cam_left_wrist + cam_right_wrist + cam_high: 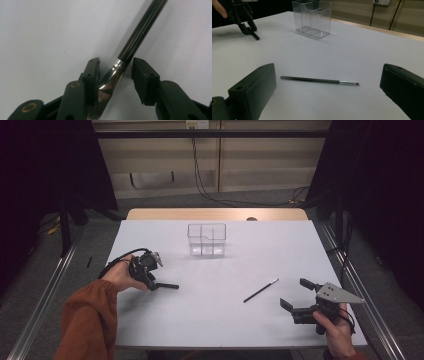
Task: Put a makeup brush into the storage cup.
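A brush with a black handle point(140, 27) and a silver ferrule lies on the white table between the jaws of my left gripper point(116, 62). One pad touches the ferrule and the other stands a little apart from it. In the high view my left gripper point(151, 283) points down at the table's left side, and the brush handle point(169, 286) sticks out to its right. My right gripper point(292, 292) hovers open at the front right. Just beyond its jaws point(328, 70) lies a second, thin black brush point(312, 80), loose on the table point(260, 291).
A clear plastic organizer point(206, 240) with compartments stands upright at the table's middle back, also seen in the right gripper view point(312, 18). The white table top point(215, 320) has a wooden strip point(215, 214) along its far edge. Metal rails point(45, 290) run along both sides.
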